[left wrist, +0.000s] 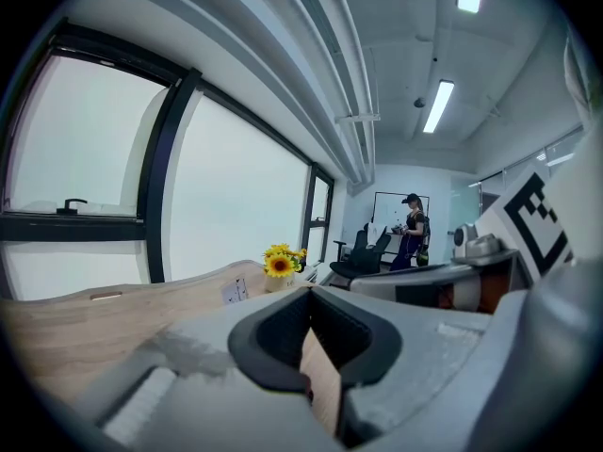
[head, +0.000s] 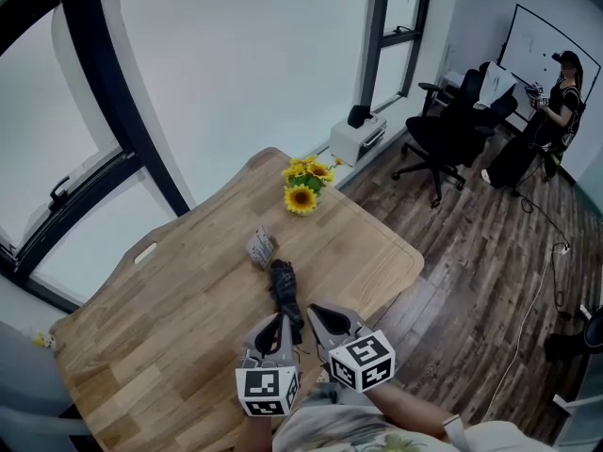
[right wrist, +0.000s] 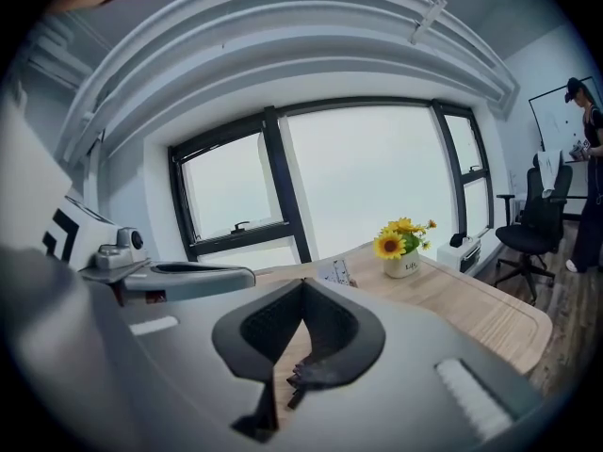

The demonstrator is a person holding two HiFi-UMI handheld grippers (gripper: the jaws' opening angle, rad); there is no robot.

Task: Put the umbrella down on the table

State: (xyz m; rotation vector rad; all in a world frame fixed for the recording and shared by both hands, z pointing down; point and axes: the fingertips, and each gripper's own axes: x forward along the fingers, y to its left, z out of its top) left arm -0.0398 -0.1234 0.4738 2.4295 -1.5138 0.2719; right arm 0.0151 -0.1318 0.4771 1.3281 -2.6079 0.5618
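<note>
At the table's (head: 170,328) far edge, a pot (right wrist: 406,267) holds sunflowers (head: 303,185).

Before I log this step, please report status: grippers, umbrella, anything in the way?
Left gripper shut, right gripper shut, both empty. Umbrella lying on table. Sunflowers and card beyond, apart.

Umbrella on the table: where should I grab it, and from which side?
I'd take the umbrella around the middle of its folded bundle, coming down from above with the tongs across its width. It lies flat on the table, lengthwise away from you, with both long sides free there; its far end sits near a small card.
</note>
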